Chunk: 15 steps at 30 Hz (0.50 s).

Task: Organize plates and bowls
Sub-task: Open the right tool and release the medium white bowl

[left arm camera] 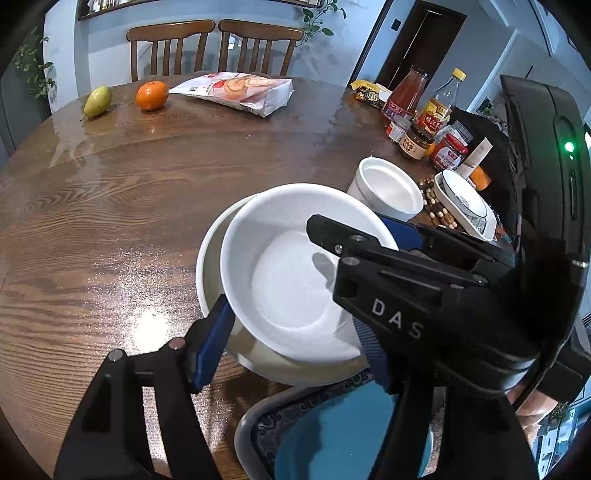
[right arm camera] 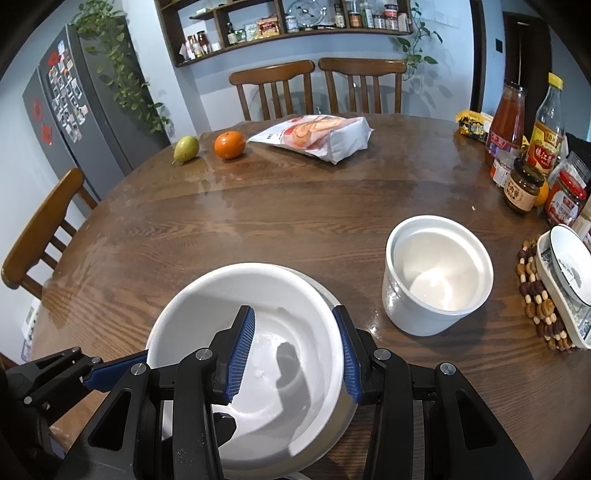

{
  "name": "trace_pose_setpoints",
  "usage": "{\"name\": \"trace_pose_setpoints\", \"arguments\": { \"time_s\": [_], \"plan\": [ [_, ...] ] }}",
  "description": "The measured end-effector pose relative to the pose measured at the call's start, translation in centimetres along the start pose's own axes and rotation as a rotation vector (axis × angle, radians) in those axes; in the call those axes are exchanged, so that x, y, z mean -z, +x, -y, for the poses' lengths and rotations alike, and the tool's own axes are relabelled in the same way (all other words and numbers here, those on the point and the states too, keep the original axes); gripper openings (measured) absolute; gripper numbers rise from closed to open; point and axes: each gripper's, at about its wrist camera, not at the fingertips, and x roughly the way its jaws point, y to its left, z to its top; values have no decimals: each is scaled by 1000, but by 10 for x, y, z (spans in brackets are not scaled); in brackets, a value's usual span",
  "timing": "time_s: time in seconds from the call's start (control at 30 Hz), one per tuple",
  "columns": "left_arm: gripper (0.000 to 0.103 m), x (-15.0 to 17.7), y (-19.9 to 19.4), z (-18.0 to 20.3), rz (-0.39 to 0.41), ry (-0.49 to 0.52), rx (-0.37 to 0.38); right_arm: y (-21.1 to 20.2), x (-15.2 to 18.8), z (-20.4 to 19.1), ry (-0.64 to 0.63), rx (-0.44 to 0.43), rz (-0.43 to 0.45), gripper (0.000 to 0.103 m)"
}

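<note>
Between the right claw [right arm camera: 297,354] pads, seemingly gripped: white bowl [right arm camera: 207,295] rim.

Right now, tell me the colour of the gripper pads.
Blue, ribbed pads on black arms; clearest in the right wrist view.

White bowl [right arm camera: 258,332], blue gripper pads [right arm camera: 242,354], brown woodgrain table [right arm camera: 258,221]

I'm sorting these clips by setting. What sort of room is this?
Most likely a home kitchen or dining room: a round wooden table with dining chairs, a fridge covered in magnets, and a wall shelf of jars.
</note>
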Motion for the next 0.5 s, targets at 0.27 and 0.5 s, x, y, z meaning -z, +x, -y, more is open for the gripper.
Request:
{"name": "trace_pose_setpoints", "arguments": {
  "time_s": [0.27,0.5],
  "plan": [
    [65,0,-3,1,11,-1,2,-3,-2,2,4,14,18,45],
    [66,0,-4,-1,15,-5,2,-3,-3,7,15,23,18,48]
  ]
}}
